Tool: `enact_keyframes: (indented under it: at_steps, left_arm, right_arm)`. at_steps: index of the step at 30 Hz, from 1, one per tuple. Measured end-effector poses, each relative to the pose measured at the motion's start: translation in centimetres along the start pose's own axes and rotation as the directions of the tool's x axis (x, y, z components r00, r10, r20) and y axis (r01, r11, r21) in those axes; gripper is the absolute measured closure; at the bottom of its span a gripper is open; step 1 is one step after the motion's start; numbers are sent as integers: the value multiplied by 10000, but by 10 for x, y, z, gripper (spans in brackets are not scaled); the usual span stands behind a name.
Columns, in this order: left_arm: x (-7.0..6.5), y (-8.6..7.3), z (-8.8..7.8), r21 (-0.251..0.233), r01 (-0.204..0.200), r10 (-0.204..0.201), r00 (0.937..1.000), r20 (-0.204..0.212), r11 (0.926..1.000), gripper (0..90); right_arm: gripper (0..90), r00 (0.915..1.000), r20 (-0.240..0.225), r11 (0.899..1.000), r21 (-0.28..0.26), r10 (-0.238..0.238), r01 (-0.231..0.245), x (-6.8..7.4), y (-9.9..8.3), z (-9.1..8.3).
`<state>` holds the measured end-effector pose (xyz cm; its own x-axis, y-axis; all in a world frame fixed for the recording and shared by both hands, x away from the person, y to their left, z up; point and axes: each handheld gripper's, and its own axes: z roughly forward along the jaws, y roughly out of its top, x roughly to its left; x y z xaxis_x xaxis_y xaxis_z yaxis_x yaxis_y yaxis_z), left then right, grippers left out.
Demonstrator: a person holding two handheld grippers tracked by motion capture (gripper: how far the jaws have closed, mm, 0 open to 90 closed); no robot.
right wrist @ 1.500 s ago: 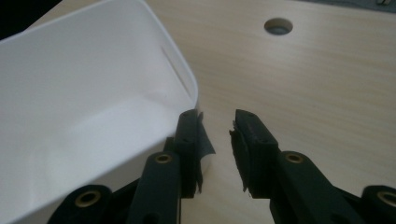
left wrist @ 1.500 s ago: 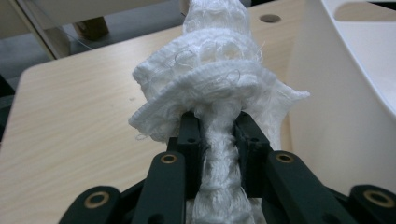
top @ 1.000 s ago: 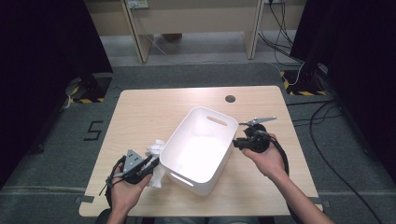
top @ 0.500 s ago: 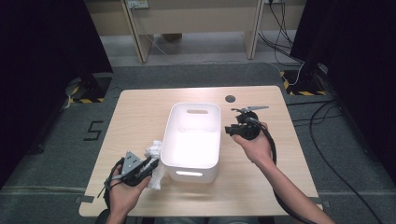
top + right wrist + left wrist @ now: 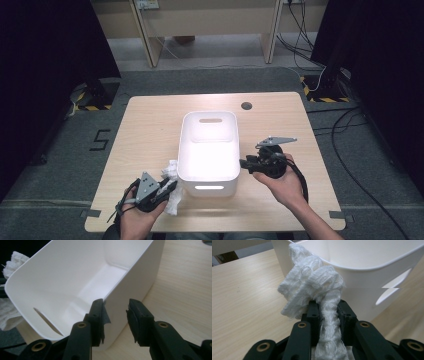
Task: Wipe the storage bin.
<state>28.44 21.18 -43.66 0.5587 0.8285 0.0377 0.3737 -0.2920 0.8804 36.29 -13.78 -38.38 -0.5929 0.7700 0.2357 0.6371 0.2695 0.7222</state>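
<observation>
A white plastic bin [image 5: 209,145] with handle slots stands square in the middle of the wooden table [image 5: 150,125]. My left gripper [image 5: 167,187] sits at the bin's near left corner, shut on a white woven cloth [image 5: 172,175]. In the left gripper view the cloth [image 5: 312,282] bunches above the jaws [image 5: 328,307] against the bin's wall [image 5: 367,272]. My right gripper [image 5: 246,163] is at the bin's right wall. Its jaws [image 5: 117,307] have just been opening and stand apart astride the bin's rim [image 5: 62,277], with the pads off it.
A small dark round disc [image 5: 246,105] lies near the table's far edge. The table's near edge is just below both hands. Cables and hazard-striped feet lie on the floor to the right and left. A "5" mark [image 5: 100,140] is on the floor at left.
The bin has swung from a slant to lie square on the table. My right gripper came back toward the near right side and its jaws opened off the bin's wall. The left gripper shifted slightly with the cloth.
</observation>
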Motion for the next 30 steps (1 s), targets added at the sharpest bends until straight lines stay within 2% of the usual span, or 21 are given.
enact_keyframes:
  at_steps: [4, 5, 8, 11, 14, 15, 17, 19, 21, 24, 28, 30]
  left_arm:
    - [-2, 11, 19, 58, -88, 88, 9999, -89, 9999, 748]
    - [-1, 15, 26, 22, -95, 95, 9999, -84, 10000, 748]
    - [1, 24, 42, 120, -225, 226, 9996, -141, 9997, 748]
    - [7, 33, 58, 241, -328, 335, 9990, -304, 9992, 748]
    - [16, 42, 71, 379, -356, 374, 9981, -484, 9986, 748]
    - [19, 44, 75, 454, -510, 536, 9969, -577, 9977, 748]
    - [25, 49, 82, 503, -453, 483, 9970, -599, 9977, 748]
    - [32, 51, 88, 467, -412, 439, 9974, -577, 9981, 748]
    - [37, 51, 87, 461, -312, 340, 9976, -606, 9985, 748]
    - [40, 46, 77, 316, -211, 230, 9978, -618, 9993, 748]
    - [29, 36, 57, 61, -437, 439, 9974, -576, 9990, 748]
    - [20, 35, 50, -173, -556, 547, 9973, -497, 9983, 748]
  right_arm:
    - [671, 9985, 444, 9994, -165, 319, -311, -13, 8, 6]
    - [673, 9954, 740, 9980, -239, 603, -587, -23, 14, 11]
    - [679, 9920, 1006, 9968, -297, 767, -740, -31, 18, 15]
    - [698, 9829, 1378, 9923, -372, 1221, -1181, -43, 26, 27]
    - [699, 9795, 1529, 9911, -422, 1312, -1261, -46, 32, 32]
    - [698, 9769, 1586, 9895, -442, 1431, -1378, -47, 35, 34]
    - [689, 9746, 1715, 9893, -476, 1439, -1377, -51, 41, 39]
    - [656, 9666, 1988, 9864, -629, 1616, -1520, -56, 47, 46]
    - [640, 9659, 1996, 9859, -605, 1652, -1561, -57, 48, 46]
    - [631, 9670, 1873, 9845, -631, 1728, -1637, -58, 47, 41]
    - [623, 9757, 1623, 9871, -865, 1473, -1346, -52, 40, 25]
    - [610, 9775, 1448, 9849, -1029, 1535, -1394, -49, 38, 20]
